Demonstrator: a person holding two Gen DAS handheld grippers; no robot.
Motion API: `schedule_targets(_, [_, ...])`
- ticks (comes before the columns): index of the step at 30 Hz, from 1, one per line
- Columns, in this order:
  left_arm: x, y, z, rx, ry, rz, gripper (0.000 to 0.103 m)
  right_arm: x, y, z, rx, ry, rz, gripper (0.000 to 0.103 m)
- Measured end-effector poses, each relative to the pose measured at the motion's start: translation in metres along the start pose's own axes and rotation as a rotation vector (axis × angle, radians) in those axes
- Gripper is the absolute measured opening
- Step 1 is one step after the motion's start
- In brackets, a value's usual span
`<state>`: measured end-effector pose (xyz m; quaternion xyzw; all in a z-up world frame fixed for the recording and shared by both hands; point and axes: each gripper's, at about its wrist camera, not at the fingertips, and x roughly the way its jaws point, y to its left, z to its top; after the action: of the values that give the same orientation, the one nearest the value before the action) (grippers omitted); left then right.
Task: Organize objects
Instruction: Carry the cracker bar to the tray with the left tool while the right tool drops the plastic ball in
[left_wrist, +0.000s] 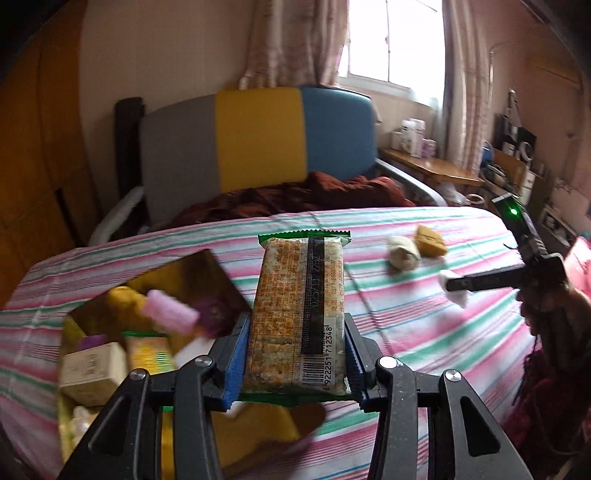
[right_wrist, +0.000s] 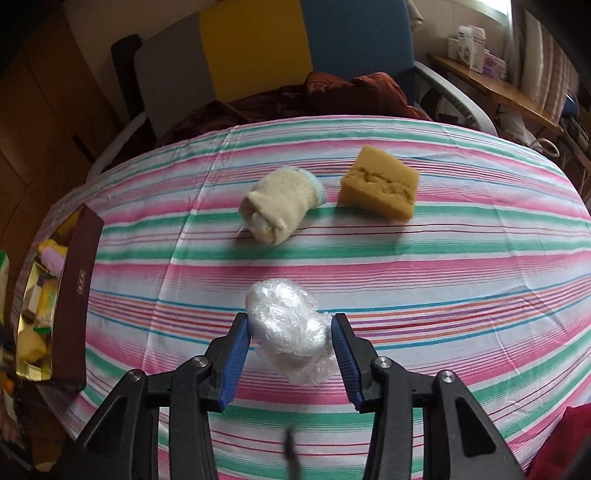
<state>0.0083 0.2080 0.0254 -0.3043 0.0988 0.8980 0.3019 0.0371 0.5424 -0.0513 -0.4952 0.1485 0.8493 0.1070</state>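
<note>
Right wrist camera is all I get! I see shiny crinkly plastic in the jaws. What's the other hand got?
Observer: The left gripper clamps a long snack packet, barcode side up.
Operator: Where is it?
Observer: Just above the gold-lined box.
Operator: Anything new in there?
Observer: A pink roll on top and a cream carton at the near end.

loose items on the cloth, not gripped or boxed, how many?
2. The rolled sock lies mid-cloth; the sponge lies just right of it, apart. None seems hidden.
</note>
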Motion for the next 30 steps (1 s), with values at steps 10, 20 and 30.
schedule_targets(10, [-0.012,0.051,-0.019,-0.099,0.009,0.074,0.046,-0.019,0.084,-0.002,-0.135,-0.034,0.105,0.045])
schedule_targets(20, [-0.019,0.081,-0.035,-0.168,0.015,0.109,0.046,-0.048,0.188,-0.013,-0.260,-0.086,0.305,0.045])
schedule_targets(30, [-0.031,0.134,-0.054,-0.313,0.031,0.134,0.046,-0.046,0.252,-0.027,-0.326,-0.061,0.437,0.045])
